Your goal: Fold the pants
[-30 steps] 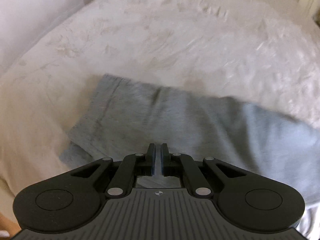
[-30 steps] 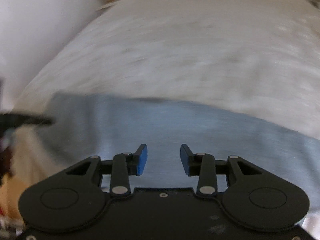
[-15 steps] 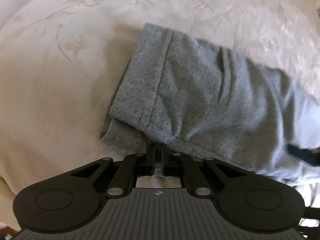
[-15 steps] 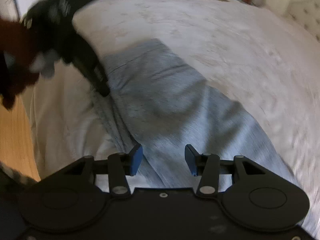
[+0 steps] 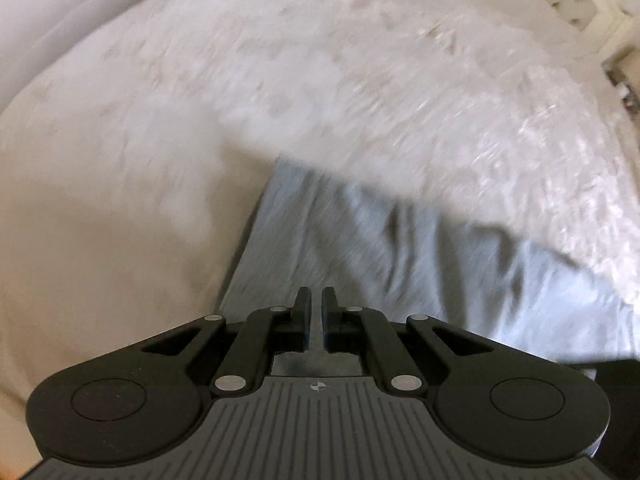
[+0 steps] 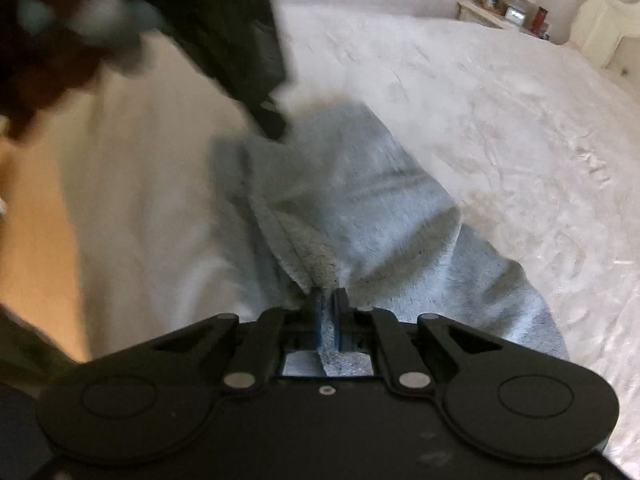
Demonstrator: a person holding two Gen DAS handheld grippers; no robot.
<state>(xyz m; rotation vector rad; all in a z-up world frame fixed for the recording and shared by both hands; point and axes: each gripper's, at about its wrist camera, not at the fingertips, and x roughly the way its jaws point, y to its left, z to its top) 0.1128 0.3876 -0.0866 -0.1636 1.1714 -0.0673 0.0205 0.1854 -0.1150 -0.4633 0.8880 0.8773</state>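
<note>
Grey pants lie on a white bedspread, stretching from the bottom middle to the right in the left wrist view. My left gripper is shut on the near edge of the pants, with cloth showing between its jaws. In the right wrist view the pants bunch into a ridge. My right gripper is shut on a fold of that cloth. The left gripper shows blurred at the top left, its tip at the far end of the pants.
The bedspread fills most of both views. A bedside table with frames and a lamp stands at the far right by a white headboard. A wooden floor lies beyond the bed's left edge.
My right gripper has closed on a fold of the pants; it was open before. My left gripper stays shut on the cloth and has moved, lifting its end.
</note>
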